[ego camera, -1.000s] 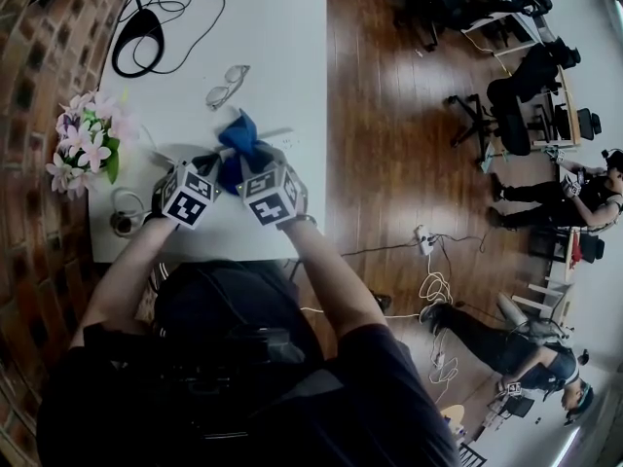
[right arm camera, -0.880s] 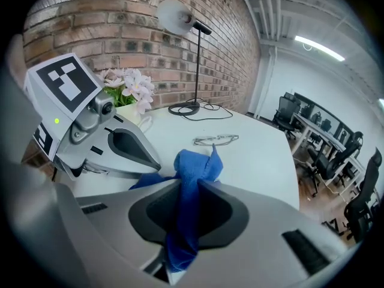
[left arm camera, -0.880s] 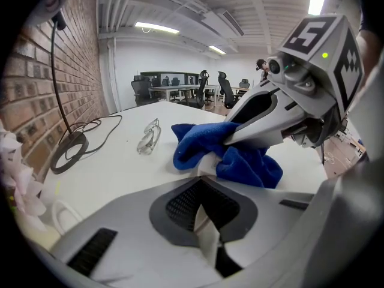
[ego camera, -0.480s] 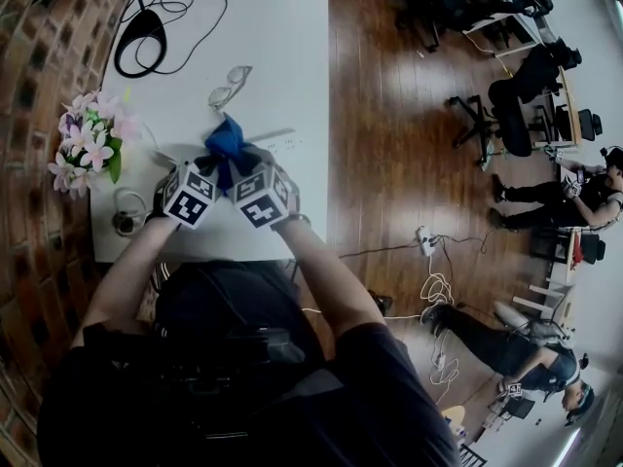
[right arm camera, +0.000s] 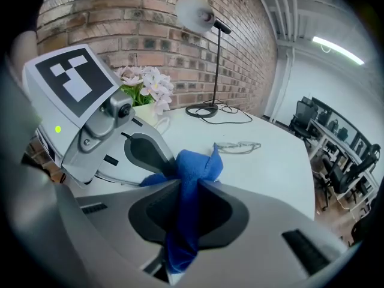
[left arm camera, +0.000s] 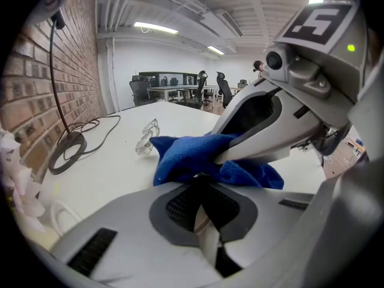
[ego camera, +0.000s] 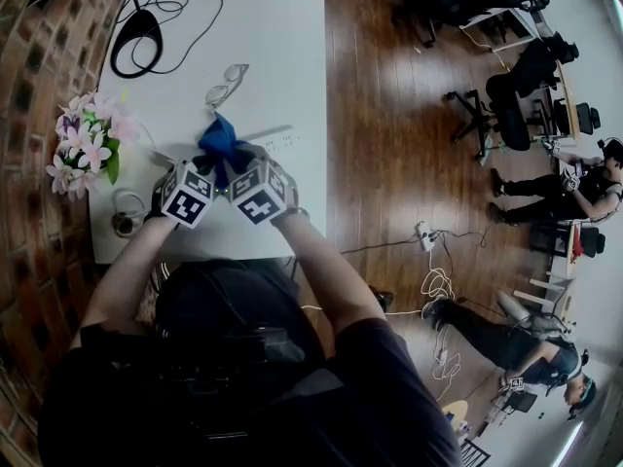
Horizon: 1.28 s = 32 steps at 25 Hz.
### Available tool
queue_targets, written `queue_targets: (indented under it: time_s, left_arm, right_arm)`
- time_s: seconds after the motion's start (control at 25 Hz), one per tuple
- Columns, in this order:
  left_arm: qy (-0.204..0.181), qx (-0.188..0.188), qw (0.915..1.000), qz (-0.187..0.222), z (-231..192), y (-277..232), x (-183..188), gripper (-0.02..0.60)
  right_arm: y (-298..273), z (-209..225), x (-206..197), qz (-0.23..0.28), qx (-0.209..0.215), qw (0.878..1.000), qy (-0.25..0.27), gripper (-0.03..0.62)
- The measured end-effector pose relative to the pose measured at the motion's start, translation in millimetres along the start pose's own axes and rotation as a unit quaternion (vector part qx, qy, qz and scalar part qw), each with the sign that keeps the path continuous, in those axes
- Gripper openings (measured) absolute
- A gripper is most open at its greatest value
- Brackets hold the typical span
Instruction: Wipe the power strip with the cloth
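A blue cloth (ego camera: 218, 142) lies bunched on the white table (ego camera: 273, 37) just beyond both grippers. My right gripper (right arm camera: 186, 182) is shut on it, and a fold of the cloth (right arm camera: 191, 179) runs down between its jaws. My left gripper (left arm camera: 199, 183) stands shut right beside it, its tips against the cloth's (left arm camera: 192, 155) near edge, and I see nothing gripped in it. In the head view the two marker cubes sit side by side. A narrow white bar, the power strip (ego camera: 275, 131), sticks out to the right of the cloth. The rest of it is hidden.
Eyeglasses (ego camera: 226, 83) lie past the cloth. A black lamp base with its cable (ego camera: 136, 37) sits at the far left corner. Pink flowers (ego camera: 86, 144) and a coiled cable (ego camera: 125, 212) are at the left edge. The table's right edge (ego camera: 324, 115) drops to wooden floor.
My right gripper has slid left across the table with the cloth, closing up against the left gripper. The left gripper has stayed put.
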<state>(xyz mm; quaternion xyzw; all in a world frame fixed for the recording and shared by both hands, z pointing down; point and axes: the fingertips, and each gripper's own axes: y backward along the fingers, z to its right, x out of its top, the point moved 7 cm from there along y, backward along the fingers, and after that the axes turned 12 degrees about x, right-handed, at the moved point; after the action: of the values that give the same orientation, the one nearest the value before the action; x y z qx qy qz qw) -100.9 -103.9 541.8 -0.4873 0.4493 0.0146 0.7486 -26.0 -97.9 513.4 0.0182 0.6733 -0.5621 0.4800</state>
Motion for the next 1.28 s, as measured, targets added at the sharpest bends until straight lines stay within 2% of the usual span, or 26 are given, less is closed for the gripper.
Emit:
queue_targets:
  time_s: [0.44, 0.84, 1.12, 1.28]
  left_arm:
    - [-0.002, 0.003, 1.0000, 0.003, 1.4, 1.5, 0.6, -0.003]
    - [-0.003, 0.005, 1.0000, 0.004, -0.9, 0.1, -1.1, -0.002]
    - [0.001, -0.006, 0.9999, -0.009, -0.1, -1.5, -0.8, -0.002]
    - [-0.008, 0.008, 0.9996, -0.025, 0.2, -5.2, -2.3, -0.003]
  right_arm:
    - [-3.7, 1.6, 8.9, -0.059, 0.011, 0.998, -0.023, 0.055]
    - [-4.2, 2.2, 6.5, -0.030, -0.004, 0.998, -0.050, 0.057]
    - [0.0, 5.9, 2.7, -0.001, 0.018, 0.997, -0.069, 0.057]
    - [1.0, 8.9, 1.8, 0.003, 0.037, 0.997, -0.063, 0.057]
